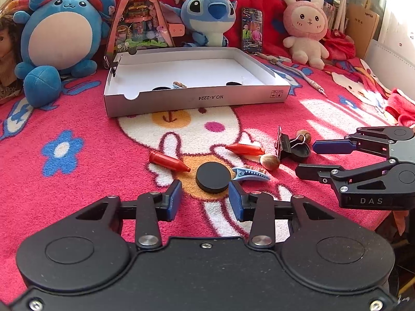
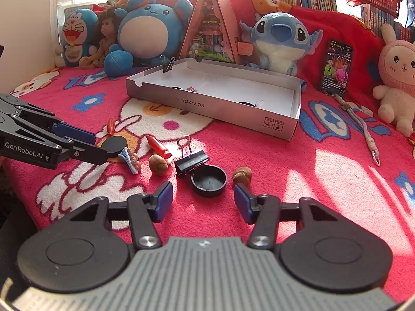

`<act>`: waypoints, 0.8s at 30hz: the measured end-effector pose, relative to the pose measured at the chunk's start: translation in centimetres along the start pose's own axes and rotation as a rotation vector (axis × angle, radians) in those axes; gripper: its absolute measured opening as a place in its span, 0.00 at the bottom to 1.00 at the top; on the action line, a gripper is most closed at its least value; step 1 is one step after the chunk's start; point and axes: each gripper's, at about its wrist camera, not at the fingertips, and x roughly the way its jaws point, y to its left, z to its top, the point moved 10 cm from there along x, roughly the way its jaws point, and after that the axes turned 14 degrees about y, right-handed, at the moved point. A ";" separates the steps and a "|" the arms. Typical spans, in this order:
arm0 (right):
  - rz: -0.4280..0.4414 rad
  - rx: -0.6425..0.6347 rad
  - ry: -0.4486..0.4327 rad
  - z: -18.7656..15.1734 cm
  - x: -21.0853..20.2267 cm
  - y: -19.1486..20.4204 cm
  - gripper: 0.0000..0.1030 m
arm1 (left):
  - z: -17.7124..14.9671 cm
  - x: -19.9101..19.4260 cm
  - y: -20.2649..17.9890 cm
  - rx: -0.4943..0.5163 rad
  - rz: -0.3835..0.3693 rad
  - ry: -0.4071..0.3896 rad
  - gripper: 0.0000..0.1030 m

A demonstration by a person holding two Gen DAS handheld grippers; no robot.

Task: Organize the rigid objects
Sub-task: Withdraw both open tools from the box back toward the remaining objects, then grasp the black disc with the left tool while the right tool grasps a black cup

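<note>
On the red blanket, a black disc (image 1: 212, 177) lies just past the tips of my left gripper (image 1: 205, 184), whose jaws stand apart, the pads not pressing it. In the right wrist view that left gripper (image 2: 101, 145) reaches the same disc (image 2: 114, 145) from the left. My right gripper (image 2: 202, 186) is open with a black cap (image 2: 208, 181) lying hollow side up just ahead of its tips. Around lie a binder clip (image 2: 192, 160), two nuts (image 2: 158, 164) (image 2: 242, 176), a blue hair clip (image 2: 129, 159) and two red crayon-like pieces (image 1: 168, 160) (image 1: 245, 149).
A shallow white box (image 1: 197, 96) stands farther back with a few small items inside and a binder clip (image 2: 168, 64) on its rim. Plush toys, a triangular toy house (image 1: 140, 15) and a phone (image 1: 252, 29) line the back. A cord (image 2: 363, 127) lies at the right.
</note>
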 end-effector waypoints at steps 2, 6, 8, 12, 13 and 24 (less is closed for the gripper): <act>-0.008 0.000 -0.001 0.0 0.1 0.1 0.59 | 0.1 0.2 0.0 -0.007 -0.001 -0.003 0.36; -0.010 0.014 -0.002 0.0 0.3 0.0 0.58 | 0.4 0.4 0.0 -0.019 -0.004 -0.012 0.36; -0.015 0.023 -0.006 0.1 0.4 -0.1 0.58 | 0.5 0.4 -0.1 -0.023 -0.005 -0.016 0.36; -0.030 0.049 -0.016 0.4 0.6 -0.4 0.58 | 0.8 0.6 -0.2 -0.025 -0.002 -0.025 0.33; -0.034 0.054 -0.018 0.5 0.6 -0.5 0.58 | 0.8 0.6 -0.2 -0.024 -0.001 -0.026 0.33; -0.035 0.066 -0.031 0.9 1.0 -0.2 0.59 | 1.1 1.3 -0.8 -0.031 0.016 -0.048 0.31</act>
